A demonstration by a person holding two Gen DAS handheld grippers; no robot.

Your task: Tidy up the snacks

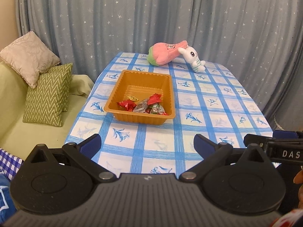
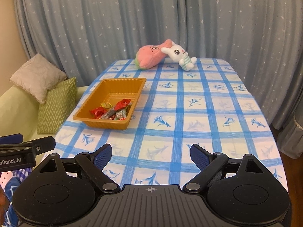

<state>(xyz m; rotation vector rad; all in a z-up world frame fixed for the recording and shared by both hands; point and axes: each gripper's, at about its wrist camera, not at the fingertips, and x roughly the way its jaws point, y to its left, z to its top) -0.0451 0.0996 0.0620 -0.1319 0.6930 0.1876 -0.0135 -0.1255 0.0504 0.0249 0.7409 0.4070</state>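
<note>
both grippers, left (image 1: 147,145) and right (image 2: 151,153), spread wide, empty, near edge; snacks (image 1: 144,105) piled in tray (image 1: 121,87) far left

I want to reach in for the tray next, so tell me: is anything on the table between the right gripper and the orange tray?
Nothing visible. Only bare checked tablecloth lies between the open right gripper and the orange tray. The two plush toys sit beyond it, at the table's far end.
</note>
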